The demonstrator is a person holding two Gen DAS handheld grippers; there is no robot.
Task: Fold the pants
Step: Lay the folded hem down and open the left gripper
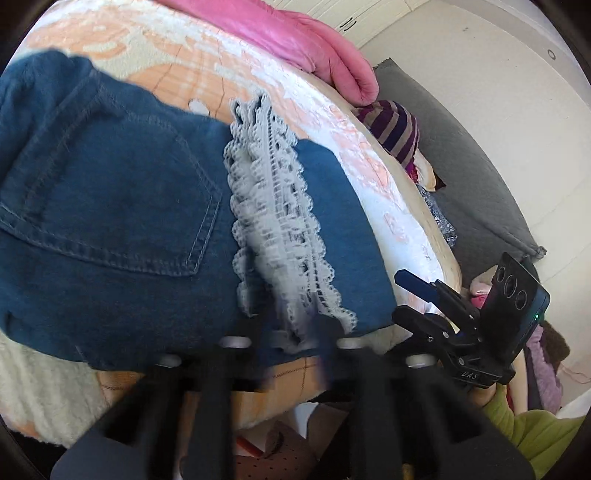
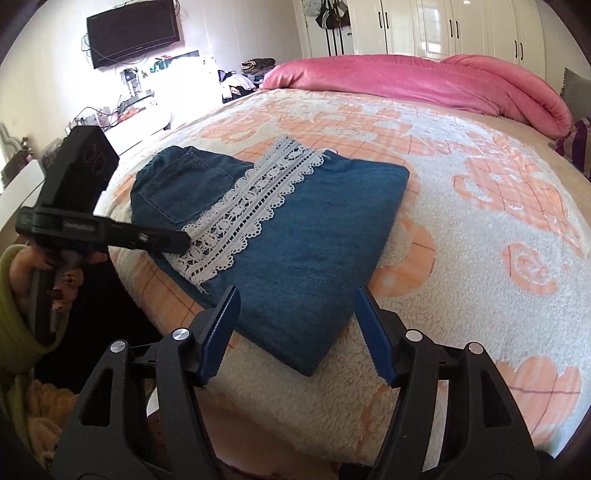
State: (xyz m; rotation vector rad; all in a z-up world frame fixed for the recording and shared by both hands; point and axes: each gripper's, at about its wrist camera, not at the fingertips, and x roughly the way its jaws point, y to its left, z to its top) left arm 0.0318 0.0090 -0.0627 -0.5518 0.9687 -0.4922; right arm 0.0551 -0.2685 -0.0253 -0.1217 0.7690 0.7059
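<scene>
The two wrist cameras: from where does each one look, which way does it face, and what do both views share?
Left wrist: sits low at the bed edge, close over the folded denim pants; its own fingers are blurred, and the right gripper shows.
Right wrist: sits further back, facing across the bed blanket toward the pink duvet; its open fingers and the left gripper show.
Shared: the pants with their lace trim, blanket, duvet.

Bed (image 2: 461, 229) with peach-white blanket fills frame center. Pink duvet (image 2: 406, 81) along far edge. TV (image 2: 133, 31) upper left on white wall, white wardrobes (image 2: 461, 26) upper right. Bright daylight.
</scene>
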